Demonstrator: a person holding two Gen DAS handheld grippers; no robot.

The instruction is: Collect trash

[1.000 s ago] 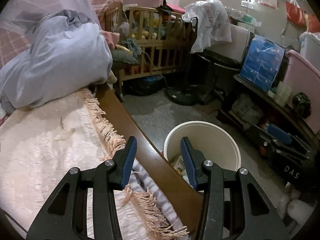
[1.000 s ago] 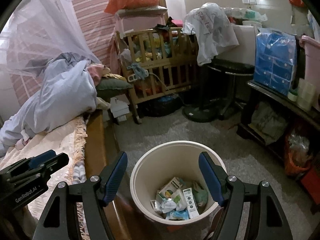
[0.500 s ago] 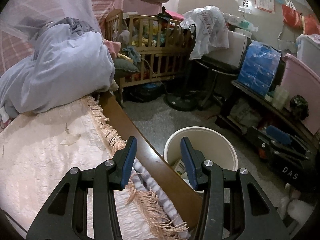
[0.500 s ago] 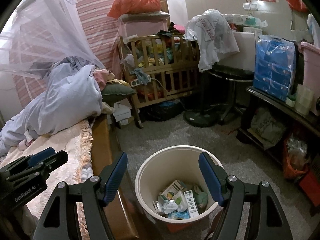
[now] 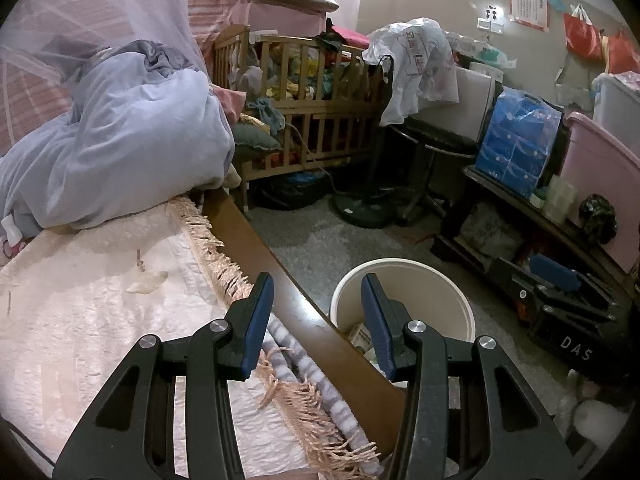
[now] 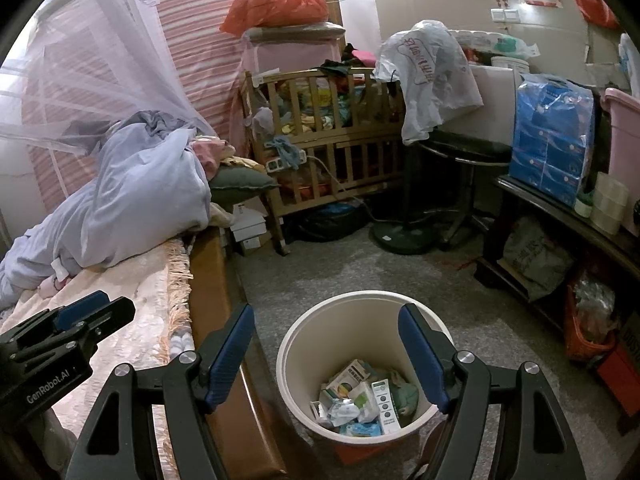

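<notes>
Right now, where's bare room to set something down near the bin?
Free: grey floor between bin, crib and fan base; bedspread between blue quilt and fringe. Crowded: shelf at right.

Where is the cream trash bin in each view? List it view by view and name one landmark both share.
Left wrist: the cream trash bin is lower center-right, beside the bed's wooden edge, partly hidden behind the left tool.
Right wrist: the bin sits bottom center, between the open fingers of the right tool, with cartons and wrappers inside.
Shared landmark: the wooden crib.
</notes>
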